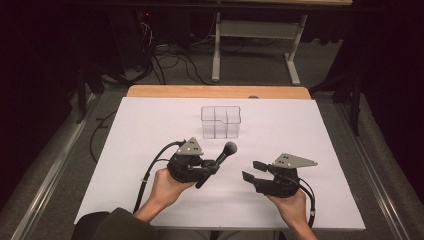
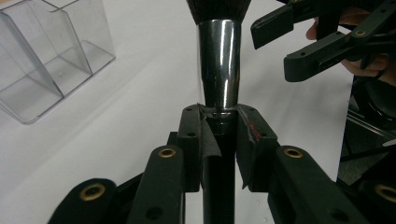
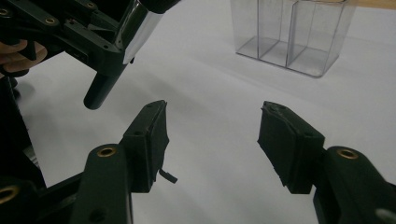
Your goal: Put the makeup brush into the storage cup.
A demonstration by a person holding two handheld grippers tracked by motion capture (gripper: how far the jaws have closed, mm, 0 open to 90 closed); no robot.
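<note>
Now L tool [image 1: 212, 167] clamps makeup brush [image 1: 222, 155], R tool [image 1: 254, 170] spread.

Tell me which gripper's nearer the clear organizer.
Left. The left gripper, shut on the makeup brush, sits just in front of the clear organizer; the right gripper, open, sits farther back and rightward.

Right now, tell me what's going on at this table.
A person works two handheld grippers over a white table. The left gripper is clamped on a makeup brush, just below its shiny metal ferrule, holding it off the table. The right gripper is open and holds nothing. A clear divided organizer stands farther back, with nothing visible in its compartments.
</note>
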